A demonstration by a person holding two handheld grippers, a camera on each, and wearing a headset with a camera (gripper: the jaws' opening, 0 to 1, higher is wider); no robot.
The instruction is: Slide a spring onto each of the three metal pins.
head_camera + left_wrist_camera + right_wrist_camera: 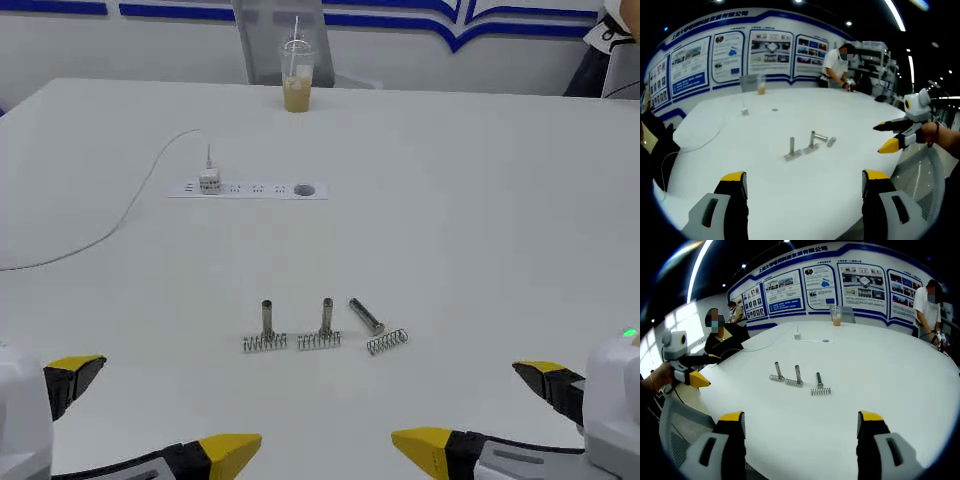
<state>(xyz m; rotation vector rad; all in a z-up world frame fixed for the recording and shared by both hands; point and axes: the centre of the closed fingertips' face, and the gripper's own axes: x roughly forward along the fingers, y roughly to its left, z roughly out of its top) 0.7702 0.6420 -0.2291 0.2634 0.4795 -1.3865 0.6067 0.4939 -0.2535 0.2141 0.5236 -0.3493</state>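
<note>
Springs of coiled steel wire (319, 341) are lying crosswise at lower centre on the white surface (480, 220), each just beside a grey metal pin (326, 315); two pins are standing and the rightmost is lying flat. The left claw (165, 405) and right claw (465, 403) are hovering spread below them, about equally near.

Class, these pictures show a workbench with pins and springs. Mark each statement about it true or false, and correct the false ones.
1. The three springs lie on the table, none yet on the pins. True.
2. All three pins stand upright. False: two stand; the rightmost in the head view lies on its side.
3. The left gripper is shut on a spring. False: it is open and holds nothing.
4. A cup with a straw stands near the table's far edge. True.
5. The right gripper is open. True.
</note>
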